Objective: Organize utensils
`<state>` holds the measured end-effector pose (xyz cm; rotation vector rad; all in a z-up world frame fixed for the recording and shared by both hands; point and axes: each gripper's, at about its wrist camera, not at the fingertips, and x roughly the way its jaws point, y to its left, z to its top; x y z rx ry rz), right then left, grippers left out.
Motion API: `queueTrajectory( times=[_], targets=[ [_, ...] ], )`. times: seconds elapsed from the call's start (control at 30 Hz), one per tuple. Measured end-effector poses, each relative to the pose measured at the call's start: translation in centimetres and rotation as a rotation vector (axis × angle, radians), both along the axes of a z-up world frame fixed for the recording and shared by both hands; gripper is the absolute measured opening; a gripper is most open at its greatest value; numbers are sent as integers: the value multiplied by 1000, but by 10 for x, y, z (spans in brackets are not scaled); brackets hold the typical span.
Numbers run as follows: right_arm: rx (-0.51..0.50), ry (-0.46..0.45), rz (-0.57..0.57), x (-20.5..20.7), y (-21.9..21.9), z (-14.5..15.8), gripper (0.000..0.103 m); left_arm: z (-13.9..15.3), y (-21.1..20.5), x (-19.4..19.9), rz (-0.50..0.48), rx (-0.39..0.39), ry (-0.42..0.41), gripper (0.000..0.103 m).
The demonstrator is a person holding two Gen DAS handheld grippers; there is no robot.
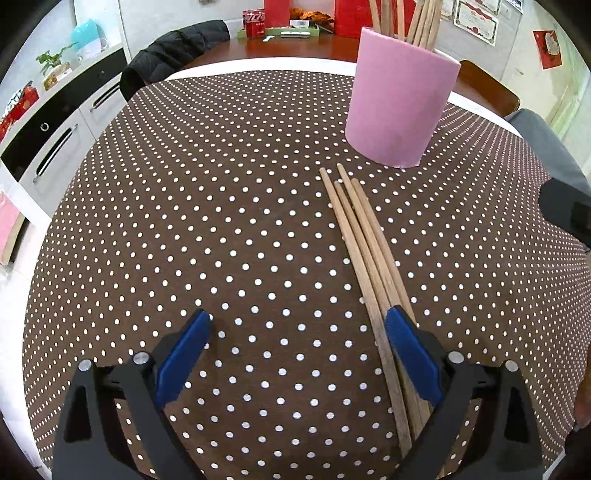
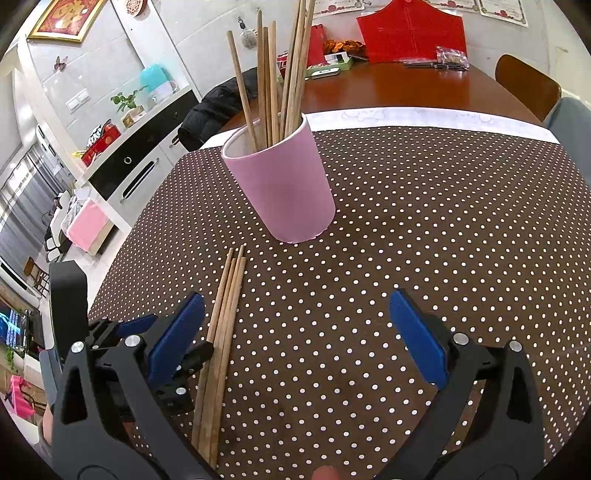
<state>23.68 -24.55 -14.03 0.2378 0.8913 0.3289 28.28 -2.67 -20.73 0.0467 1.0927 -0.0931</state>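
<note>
Several loose wooden chopsticks (image 1: pixel 364 243) lie side by side on the brown polka-dot tablecloth (image 1: pixel 221 221), pointing at a pink cup (image 1: pixel 400 99) that holds several more chopsticks upright. My left gripper (image 1: pixel 297 332) is open, low over the cloth, with the loose chopsticks running just inside and under its right finger. In the right wrist view the same chopsticks (image 2: pixel 221 325) lie beside the left finger of my right gripper (image 2: pixel 297 317), which is open and holds nothing. The pink cup (image 2: pixel 284 184) stands just beyond them. The left gripper (image 2: pixel 162 354) shows at the lower left.
A black jacket (image 1: pixel 177 48) hangs at the table's far left edge. Red boxes, a can pack (image 1: pixel 255 22) and trays sit on the wooden table behind. A white and black cabinet (image 1: pixel 55 140) runs along the left. A wooden chair back (image 2: pixel 528 85) stands at the far right.
</note>
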Motion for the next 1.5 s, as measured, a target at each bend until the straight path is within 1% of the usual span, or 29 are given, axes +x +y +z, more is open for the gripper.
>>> queueTrajectory(
  times=[0.07,0.13,0.2,0.37,0.47,0.53,0.6,0.63,0.73,0.83,0.93,1.07,1.2,1.27,1.3,1.33,1.37,1.4,1.43,1.5],
  targets=[
    [-6,2,5,0,1,-1,98,1,-2,-6,4,-8,-4,93],
    [-11,3,9,0,1,-1,98,3,-1,-12,-3,-29,-10,85],
    [-18,9,11,0,3,-2,98,4,-5,-16,-21,-32,-11,82],
    [-39,38,17,1,8,-6,98,7,-10,-12,-32,-27,-10,81],
    [-49,57,20,2,10,-9,98,11,-15,-11,-55,-44,-10,69],
    [-55,69,16,2,9,-11,98,13,-20,-14,-77,-58,-10,55],
    [-54,77,8,3,9,-12,98,15,-23,-16,-87,-71,-8,48],
    [-54,79,4,2,8,-13,98,15,-23,-18,-87,-76,-7,47],
    [-58,77,3,2,7,-11,98,14,-20,-20,-80,-87,-1,46],
    [-58,74,-3,1,5,-9,98,14,-21,-15,-55,-73,-10,46],
    [-57,71,-13,-1,1,-7,98,13,-14,-12,-28,-88,-11,46],
    [-60,75,-12,-3,-2,-8,98,11,-14,-17,-13,-44,-29,46],
    [-46,86,-12,-2,-3,-11,98,10,-24,-14,28,-11,-60,46],
    [-44,86,1,-4,-2,-11,98,9,-29,-14,17,13,-70,46],
    [-46,87,5,-4,-2,-11,98,10,-30,-17,-4,9,-76,42],
    [-51,89,9,-5,-1,-11,98,10,-30,-19,-23,8,-76,30],
    [-57,92,13,-6,-2,-12,98,12,-28,-21,-45,2,-73,24],
    [-58,94,14,-7,0,-12,98,12,-25,-25,-55,-4,-71,14],
    [-62,98,20,-8,1,-14,98,12,-20,-27,-65,-21,-68,8],
    [-71,109,41,-9,10,-17,98,12,-8,-29,-81,-60,-64,7]
  ],
)
